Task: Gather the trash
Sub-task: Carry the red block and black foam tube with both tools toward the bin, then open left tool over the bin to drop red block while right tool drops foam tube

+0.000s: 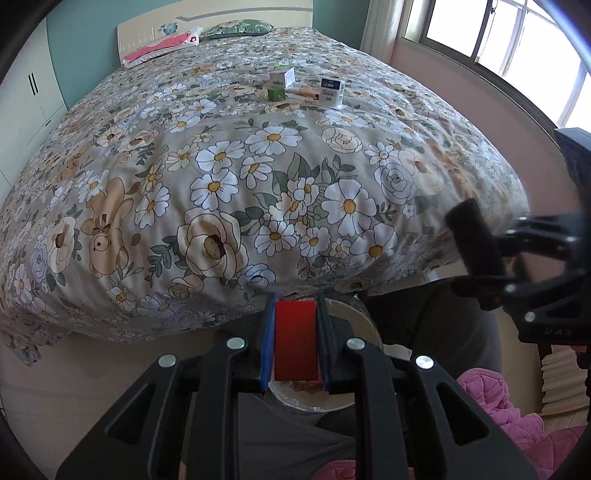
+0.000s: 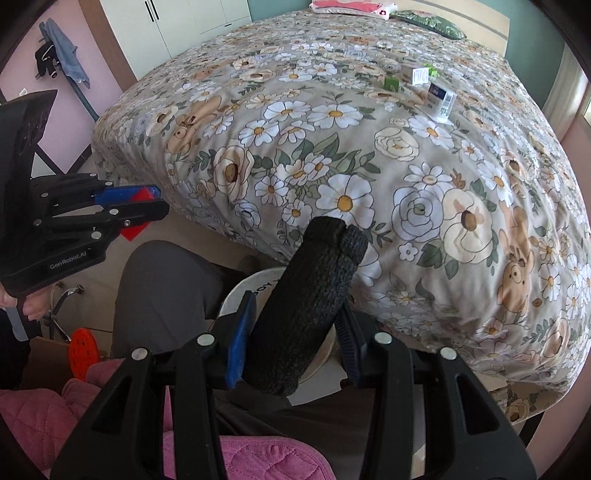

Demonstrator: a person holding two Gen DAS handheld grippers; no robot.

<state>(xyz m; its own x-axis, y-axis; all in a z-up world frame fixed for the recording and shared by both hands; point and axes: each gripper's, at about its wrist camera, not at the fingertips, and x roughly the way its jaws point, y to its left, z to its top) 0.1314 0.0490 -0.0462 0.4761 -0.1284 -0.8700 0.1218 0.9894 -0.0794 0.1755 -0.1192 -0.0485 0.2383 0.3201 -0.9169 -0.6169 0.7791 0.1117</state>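
My left gripper [image 1: 295, 312] is shut on a flat red piece [image 1: 295, 339], held just above a round white bin [image 1: 364, 325] at the foot of the bed. My right gripper [image 2: 297, 308] is shut on a dark grey knitted roll [image 2: 306, 306] that sticks up past its pads, over the same white bin [image 2: 255, 282]. On the bed's far part lie a small green box [image 1: 276, 93], a white box [image 1: 282, 76] and a white-and-blue box [image 1: 330, 92]. In the right wrist view the left gripper [image 2: 147, 199] shows at the left edge with the red piece [image 2: 135, 230].
The flowered bedspread [image 1: 229, 177] fills most of both views, with pillows [image 1: 236, 28] at the headboard. A person's grey-trousered knee [image 2: 162, 280] and a pink quilted cloth [image 2: 229, 458] lie below the grippers. A window [image 1: 517, 33] is at the right; a wardrobe [image 2: 177, 22] at far left.
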